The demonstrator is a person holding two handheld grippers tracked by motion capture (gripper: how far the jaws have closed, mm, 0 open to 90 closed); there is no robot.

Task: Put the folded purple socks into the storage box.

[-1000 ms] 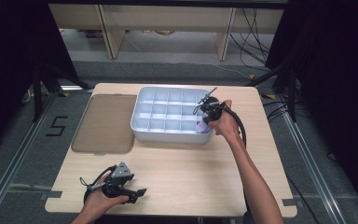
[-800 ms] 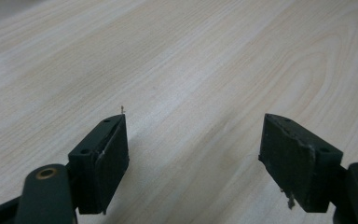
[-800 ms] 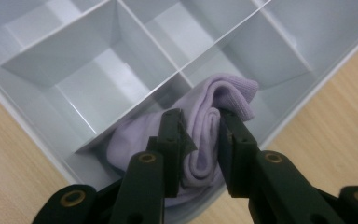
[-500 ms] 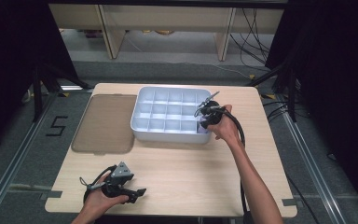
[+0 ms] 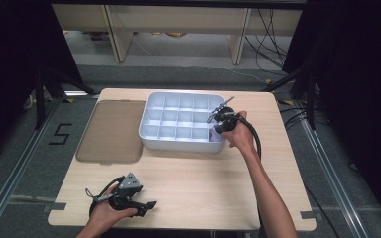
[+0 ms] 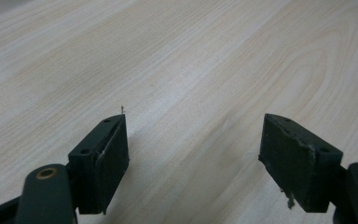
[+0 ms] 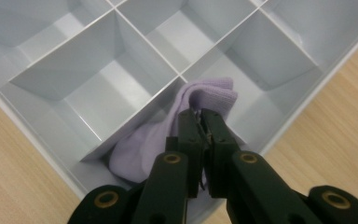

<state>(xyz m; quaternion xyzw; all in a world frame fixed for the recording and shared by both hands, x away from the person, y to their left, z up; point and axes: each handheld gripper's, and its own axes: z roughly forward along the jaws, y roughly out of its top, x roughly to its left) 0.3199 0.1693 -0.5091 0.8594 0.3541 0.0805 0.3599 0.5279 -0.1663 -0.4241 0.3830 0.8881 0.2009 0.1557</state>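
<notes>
Table: a light wooden tabletop point(image 5: 193, 173) with a pale grain, seen from above and close up in the left gripper view point(image 6: 191, 70).
Tray: a pale grey plastic organiser tray point(image 5: 151, 130) split by thin walls into a grid of square compartments, standing toward the far middle of the table; its walls also show in the right gripper view point(image 7: 121, 60).
Lid: a flat, smoky brown translucent plastic lid point(image 5: 112, 130) lies on the table just beside the tray's left side.
Cloth: a soft lilac knitted cloth point(image 7: 142, 149) sits bunched in the tray's near right corner compartment, one fold riding up against a divider; from above it shows as a small purple patch point(image 5: 215, 133).
Right gripper: the black two-jaw gripper point(image 5: 220, 125) in the person's right hand is tipped down into that corner compartment; in its own view point(image 7: 201, 135) the jaws are pressed together, pinching the lilac cloth.
Left gripper: the black gripper point(image 5: 146, 207) in the left hand rests low at the table's near left edge, well apart from the tray; in its own view point(image 6: 193, 149) the jaws stand wide apart over bare wood with nothing between them.
</notes>
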